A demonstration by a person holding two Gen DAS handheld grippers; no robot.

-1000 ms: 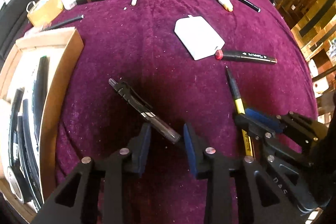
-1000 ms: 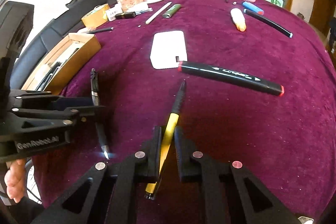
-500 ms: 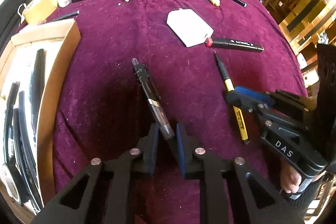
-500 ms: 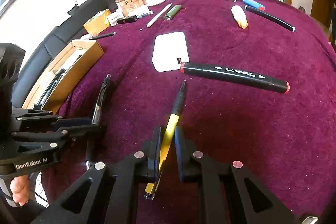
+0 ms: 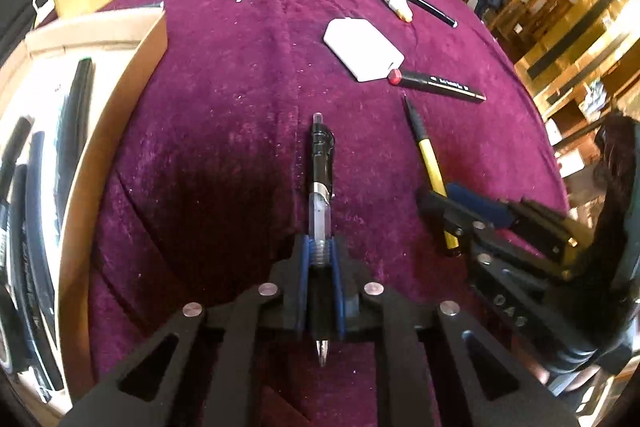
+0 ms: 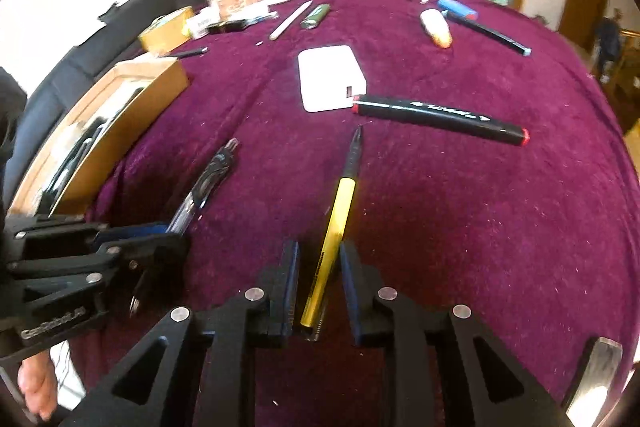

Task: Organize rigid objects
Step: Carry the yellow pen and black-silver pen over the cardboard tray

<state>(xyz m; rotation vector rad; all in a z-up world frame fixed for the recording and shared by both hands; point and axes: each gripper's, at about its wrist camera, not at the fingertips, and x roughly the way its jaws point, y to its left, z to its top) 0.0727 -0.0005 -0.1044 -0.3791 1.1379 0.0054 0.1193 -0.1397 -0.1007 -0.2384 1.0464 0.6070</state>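
A plain purple cloth point(image 5: 240, 99) carries a white block point(image 5: 362, 49), a yellow-and-black pen point(image 6: 338, 223) and a red-capped black marker point(image 6: 440, 115) at 1 o'clock.

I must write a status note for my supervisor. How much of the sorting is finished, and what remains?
Done: several dark pens already lie in the cardboard box. In hand: the left gripper is shut on the clear-and-black pen; the right gripper has its jaws opening around the yellow pen, pads off it. Left: the black marker, white block and small items farther back on the purple cloth.
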